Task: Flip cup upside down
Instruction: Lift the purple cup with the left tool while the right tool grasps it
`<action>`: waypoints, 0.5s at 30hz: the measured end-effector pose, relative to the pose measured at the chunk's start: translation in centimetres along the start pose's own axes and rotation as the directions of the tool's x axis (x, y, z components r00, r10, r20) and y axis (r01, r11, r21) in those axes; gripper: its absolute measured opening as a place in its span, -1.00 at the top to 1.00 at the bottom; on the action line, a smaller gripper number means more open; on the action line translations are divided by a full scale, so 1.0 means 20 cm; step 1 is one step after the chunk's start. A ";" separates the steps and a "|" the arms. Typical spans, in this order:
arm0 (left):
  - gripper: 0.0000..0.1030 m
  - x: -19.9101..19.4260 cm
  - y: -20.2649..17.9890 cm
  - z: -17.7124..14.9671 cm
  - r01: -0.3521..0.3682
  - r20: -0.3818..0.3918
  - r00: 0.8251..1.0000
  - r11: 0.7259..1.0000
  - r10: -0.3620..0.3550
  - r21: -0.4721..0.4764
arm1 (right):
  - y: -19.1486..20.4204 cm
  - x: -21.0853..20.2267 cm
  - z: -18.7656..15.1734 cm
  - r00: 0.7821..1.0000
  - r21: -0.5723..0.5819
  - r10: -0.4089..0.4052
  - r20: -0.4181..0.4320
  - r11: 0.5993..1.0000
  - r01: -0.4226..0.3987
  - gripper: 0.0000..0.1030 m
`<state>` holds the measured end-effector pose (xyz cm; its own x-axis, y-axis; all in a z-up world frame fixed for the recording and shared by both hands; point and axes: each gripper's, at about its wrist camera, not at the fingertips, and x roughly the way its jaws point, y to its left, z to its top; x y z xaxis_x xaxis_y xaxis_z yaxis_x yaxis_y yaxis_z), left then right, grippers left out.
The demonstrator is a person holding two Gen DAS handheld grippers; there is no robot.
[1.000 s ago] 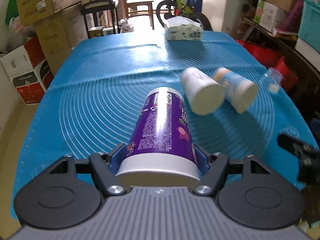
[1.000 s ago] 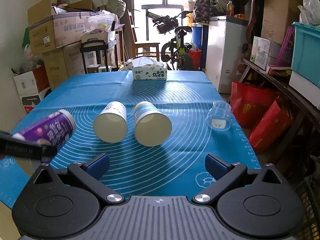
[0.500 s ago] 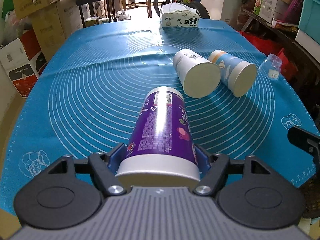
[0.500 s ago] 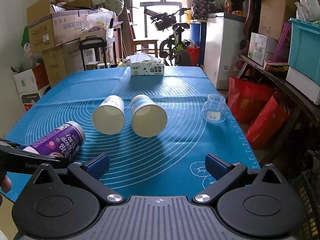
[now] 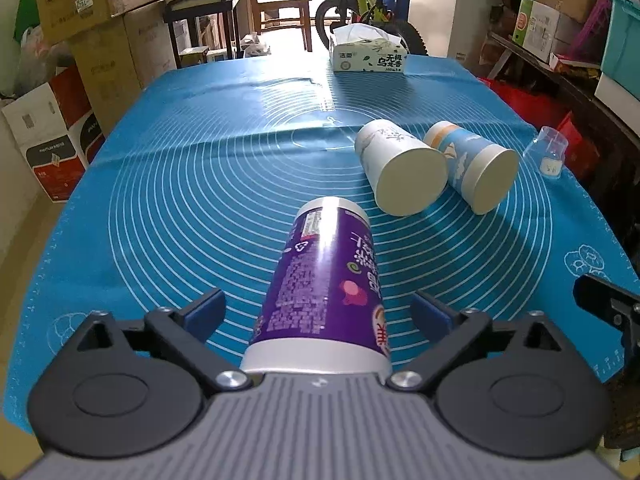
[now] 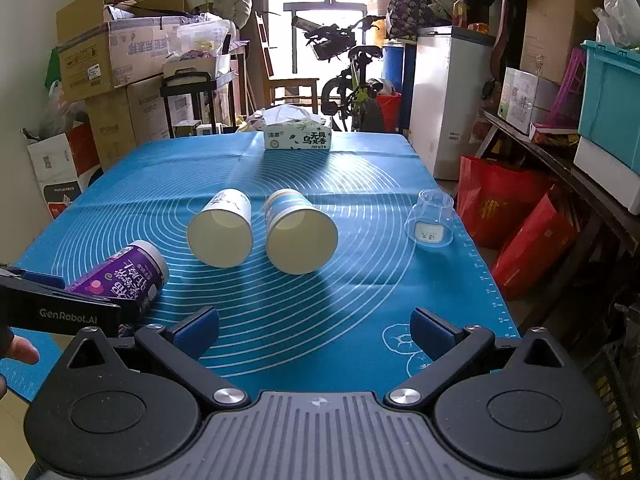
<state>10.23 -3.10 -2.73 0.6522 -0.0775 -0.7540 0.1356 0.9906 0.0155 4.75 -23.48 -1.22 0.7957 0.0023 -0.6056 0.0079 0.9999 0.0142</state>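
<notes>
The purple cup (image 5: 324, 288) is lying on its side on the blue mat (image 5: 192, 208), close to the near edge. Its closed end is pointing away toward the far side of the table. Its wide end is sitting between the fingers of the left gripper (image 5: 318, 312).

The left gripper is spread wide. Its blue pads (image 5: 206, 308) are standing off from both sides of the cup, with a gap on each side, so it is not squeezing anything. The cup looks like it is resting on the mat by itself, but its wide end is hiding behind the gripper body, so this is hard to be sure of.

The right gripper (image 6: 314, 330) is also spread wide and is holding nothing. It is hanging over the near part of the mat, well apart from the purple cup.

Two more paper cups, a white cup (image 5: 400, 174) and a blue cup (image 5: 472, 168), are lying on their sides just beside each other in the middle. A small clear cup (image 6: 430, 220) is sitting mouth down near the right edge. A tissue box (image 5: 368, 56) is at the far end.

So the job is not done yet. The purple cup is not standing mouth down. Someone needs to grab it, tip it up and set it down on its open end.
</notes>
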 end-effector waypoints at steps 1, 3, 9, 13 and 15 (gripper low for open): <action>-0.92 0.00 0.00 0.00 -0.002 0.003 1.000 1.000 0.002 0.000 | 0.00 0.00 0.00 1.000 -0.001 0.000 0.000 1.000 0.000 -1.00; -0.92 -0.01 0.00 0.01 -0.010 0.013 1.000 1.000 0.010 0.002 | 0.00 -0.01 0.00 1.000 -0.004 0.001 0.001 1.000 -0.001 -1.00; -0.92 -0.09 0.02 0.05 -0.027 0.058 0.998 1.000 0.027 -0.004 | 0.02 -0.02 0.03 1.000 -0.008 0.018 0.004 1.000 -0.017 -1.00; -0.92 -0.20 0.05 0.09 -0.015 0.099 0.995 1.000 0.016 -0.008 | 0.07 -0.02 0.09 0.998 -0.020 0.056 -0.007 0.998 -0.057 -1.00; -0.92 -0.25 0.09 0.11 -0.012 0.125 0.992 1.000 0.015 -0.021 | 0.10 0.00 0.13 0.996 -0.037 0.084 -0.022 0.996 -0.085 -1.00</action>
<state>8.85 -1.14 2.48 0.7421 -0.0763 -0.6659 0.1122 0.9936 0.0112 6.23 -21.43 0.89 0.7800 0.0867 -0.6197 -0.0818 0.9960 0.0364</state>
